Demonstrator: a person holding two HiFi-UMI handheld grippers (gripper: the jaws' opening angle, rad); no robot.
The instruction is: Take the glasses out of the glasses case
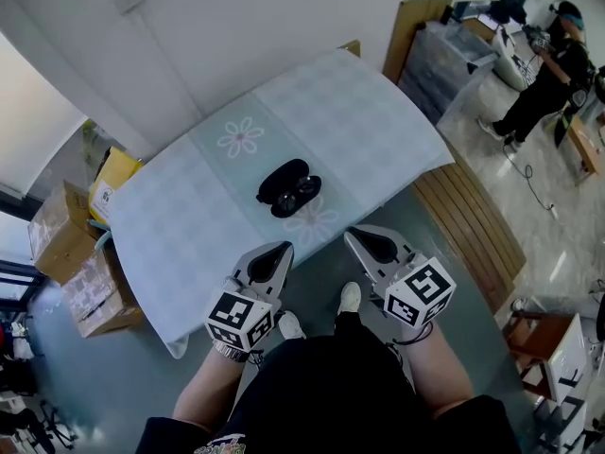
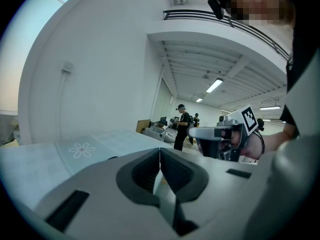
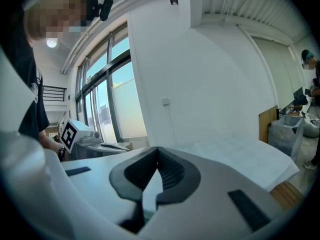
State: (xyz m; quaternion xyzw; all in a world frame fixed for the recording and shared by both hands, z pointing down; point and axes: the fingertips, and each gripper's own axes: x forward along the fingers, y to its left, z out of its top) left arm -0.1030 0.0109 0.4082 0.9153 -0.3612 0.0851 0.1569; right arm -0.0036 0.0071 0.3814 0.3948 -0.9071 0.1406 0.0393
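Observation:
A black glasses case (image 1: 288, 187) lies open in the middle of the table (image 1: 378, 121), which has a pale blue checked cloth. Dark glasses seem to rest in its nearer half. Both grippers hover off the table's near edge, short of the case. My left gripper (image 1: 280, 252) is shut and empty, and so is my right gripper (image 1: 365, 238). The left gripper view shows its jaws (image 2: 160, 156) pressed together, with the right gripper (image 2: 225, 134) beside them. In the right gripper view the jaws (image 3: 157, 160) are closed too, with the left gripper (image 3: 80, 134) to the side.
Cardboard boxes (image 1: 80, 253) and a yellow box (image 1: 113, 178) sit on the floor left of the table. A slatted wooden bench (image 1: 473, 225) runs along the right side. A person (image 1: 548, 74) stands at the far right by wrapped furniture (image 1: 444, 64).

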